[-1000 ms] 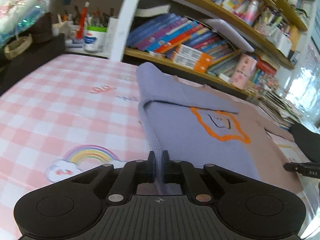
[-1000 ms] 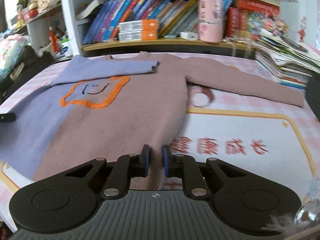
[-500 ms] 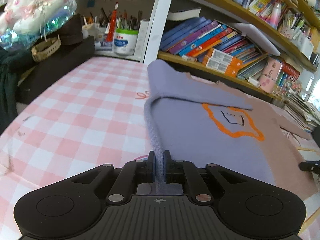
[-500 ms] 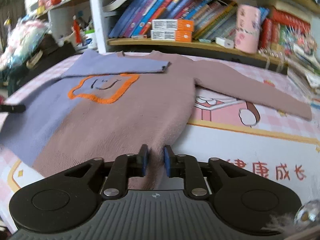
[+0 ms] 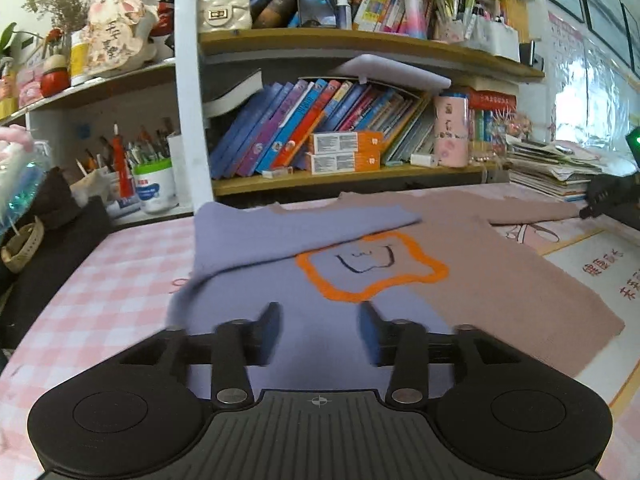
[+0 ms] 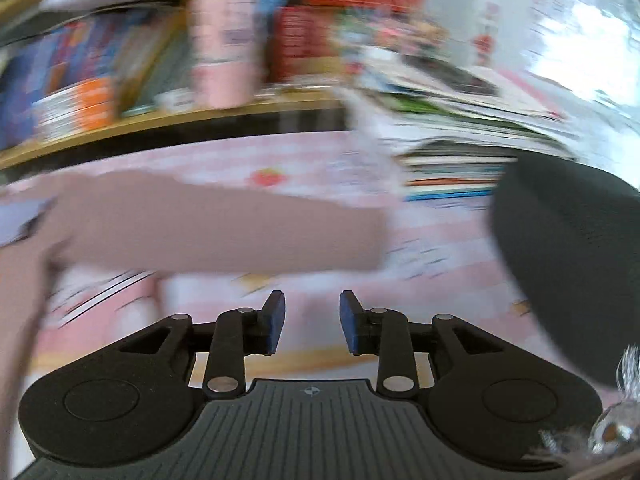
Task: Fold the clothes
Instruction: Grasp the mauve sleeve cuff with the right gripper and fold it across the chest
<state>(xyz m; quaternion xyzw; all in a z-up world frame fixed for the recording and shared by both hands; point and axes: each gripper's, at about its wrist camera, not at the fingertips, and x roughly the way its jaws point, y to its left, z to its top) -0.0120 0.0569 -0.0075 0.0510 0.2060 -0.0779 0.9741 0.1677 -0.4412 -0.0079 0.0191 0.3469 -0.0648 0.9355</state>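
Observation:
A sweater (image 5: pixel 480 264), half lilac and half dusty pink with an orange-outlined face patch (image 5: pixel 372 266), lies flat on the table. Its lilac sleeve (image 5: pixel 304 228) is folded across the chest. My left gripper (image 5: pixel 320 320) hovers over the lilac hem, jaws opening wide, nothing between them. The other gripper (image 5: pixel 608 196) shows at the far right edge, by the pink sleeve's end. In the blurred right wrist view my right gripper (image 6: pixel 312 320) is opening with nothing between its pads, just short of the outstretched pink sleeve (image 6: pixel 224 224).
A pink checked tablecloth (image 5: pixel 100 300) covers the table. Shelves of books (image 5: pixel 312 132) stand behind it, a tub of pens (image 5: pixel 154 184) at the left, a stack of magazines (image 6: pixel 460 152) at the right. A dark rounded object (image 6: pixel 568 264) sits close on the right.
The left gripper let go of the lilac hem and its jaws spread; the hem now lies flat. The right gripper released the pink hem, swung right toward the sleeve and started opening.

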